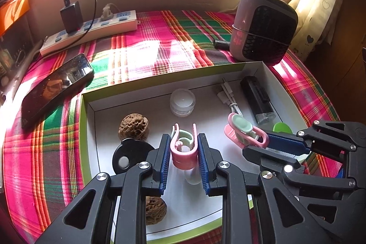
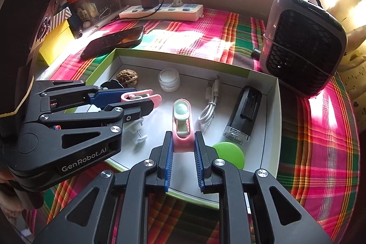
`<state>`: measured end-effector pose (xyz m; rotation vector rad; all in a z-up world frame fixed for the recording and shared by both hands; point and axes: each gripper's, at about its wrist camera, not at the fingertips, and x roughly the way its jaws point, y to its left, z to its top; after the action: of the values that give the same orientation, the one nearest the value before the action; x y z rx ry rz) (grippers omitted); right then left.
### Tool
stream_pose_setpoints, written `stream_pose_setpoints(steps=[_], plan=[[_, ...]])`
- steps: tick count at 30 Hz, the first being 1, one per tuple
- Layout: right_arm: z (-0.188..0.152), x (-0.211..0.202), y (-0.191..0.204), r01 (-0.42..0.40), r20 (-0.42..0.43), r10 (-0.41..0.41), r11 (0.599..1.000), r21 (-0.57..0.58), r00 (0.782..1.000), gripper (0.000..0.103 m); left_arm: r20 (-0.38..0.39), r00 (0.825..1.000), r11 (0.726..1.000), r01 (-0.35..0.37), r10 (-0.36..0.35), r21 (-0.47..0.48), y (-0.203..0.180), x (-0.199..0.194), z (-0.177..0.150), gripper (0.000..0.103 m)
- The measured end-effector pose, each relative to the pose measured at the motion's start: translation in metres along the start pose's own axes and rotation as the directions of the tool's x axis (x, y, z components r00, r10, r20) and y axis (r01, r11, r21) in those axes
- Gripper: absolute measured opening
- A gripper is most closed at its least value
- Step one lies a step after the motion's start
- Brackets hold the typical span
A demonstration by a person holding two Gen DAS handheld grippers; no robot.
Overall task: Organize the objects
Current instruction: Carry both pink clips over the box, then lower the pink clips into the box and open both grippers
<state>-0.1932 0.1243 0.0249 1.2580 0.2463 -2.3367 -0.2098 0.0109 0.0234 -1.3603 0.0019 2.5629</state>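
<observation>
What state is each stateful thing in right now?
Left gripper: shut on a pink clip.
Right gripper: shut on another pink clip.
Box: open, no lid on.
Phone: screen dark.
Power strip: black charger plugged in.
Jar: lid on.

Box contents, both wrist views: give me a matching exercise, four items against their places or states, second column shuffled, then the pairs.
Items:
1. clear jar
2. black flashlight
3. green lid
4. phone

Places or states:
A. outside the box, on the plaid cloth
B. lying along the box's right side
C. near the box's back wall
D. flat in the box's near right corner

Pairs: 1-C, 2-B, 3-D, 4-A
</observation>
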Motion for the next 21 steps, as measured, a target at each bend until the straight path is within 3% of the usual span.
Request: stream_pose_setpoints(steps=[21], plan=[[0.006, 0.013, 0.003, -0.006, -0.074, 0.004, 1.0, -0.018, 0.997, 0.018, -0.025, 1.0, 1.0, 0.011, -0.012, -0.023, 0.005, 0.005, -0.001, 0.023]])
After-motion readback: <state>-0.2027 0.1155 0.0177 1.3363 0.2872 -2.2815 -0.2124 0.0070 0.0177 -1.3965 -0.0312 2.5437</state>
